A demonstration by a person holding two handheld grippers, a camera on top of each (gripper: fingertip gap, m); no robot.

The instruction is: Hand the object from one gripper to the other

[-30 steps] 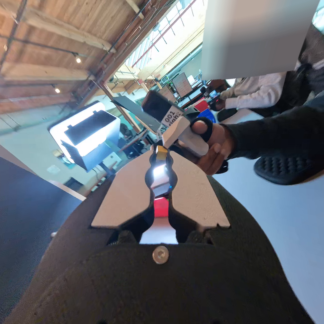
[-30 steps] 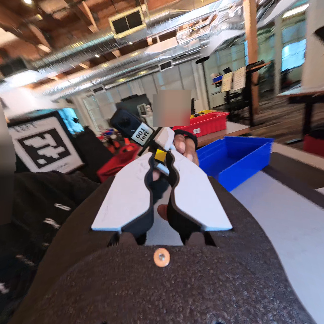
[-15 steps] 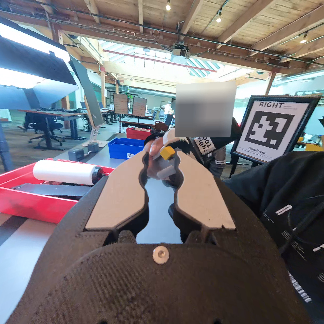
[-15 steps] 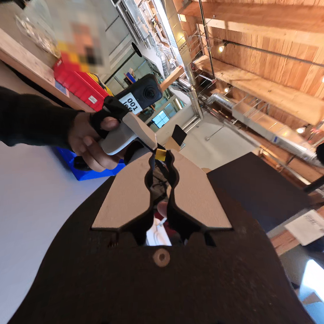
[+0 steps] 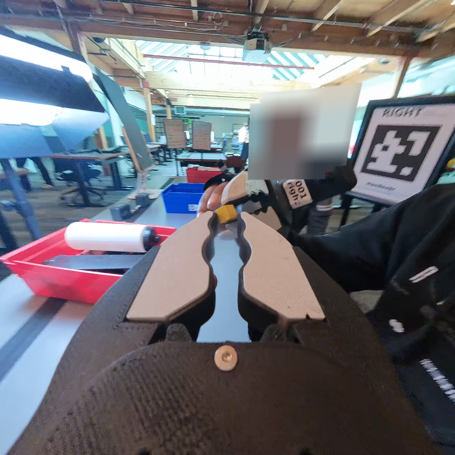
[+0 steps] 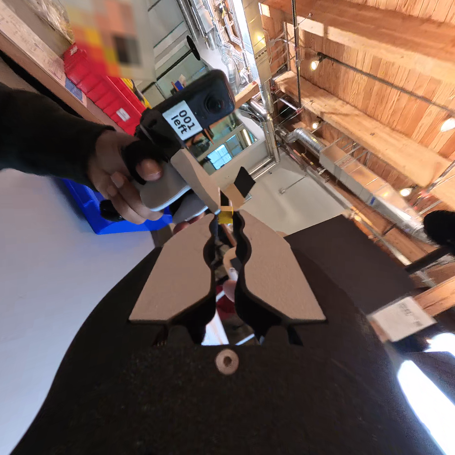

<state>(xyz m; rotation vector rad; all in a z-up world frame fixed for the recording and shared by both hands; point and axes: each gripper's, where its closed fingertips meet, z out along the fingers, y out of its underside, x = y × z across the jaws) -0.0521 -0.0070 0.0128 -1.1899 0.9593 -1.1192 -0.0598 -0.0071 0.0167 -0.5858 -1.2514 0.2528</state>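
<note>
Left claw (image 5: 226,218): tips set around the small yellow block (image 5: 226,213), one tip against its side, the other with a sliver of gap showing; whether it has truly clamped I cannot tell. Right claw (image 6: 225,218): narrowly parted, the yellow block (image 6: 225,214) sitting at its very tips, grip likewise not certain from this angle. In the left wrist view the right claw (image 5: 240,200) reaches in from beyond, and in the right wrist view the left claw (image 6: 218,205) comes in from the upper left, so the two meet tip to tip and roughly crosswise, each taking a different pair of faces. Judgement: this is the exchange point of the handover, held in mid-air so neither claw fouls on the desk (image 5: 29,349). The block is tiny, with little face to share; a release before the other claw bites would drop it. Outward: a hand (image 6: 118,177) wraps the left handle, dark sleeve behind. Below left, a red tray (image 5: 61,283) holds a white bottle (image 5: 108,236) lying on its side near the desk's edge; a blue bin (image 5: 182,200) stands farther back. Both sit well apart from the meeting point. Open air all around, so either claw can back straight out along its own axis.
</note>
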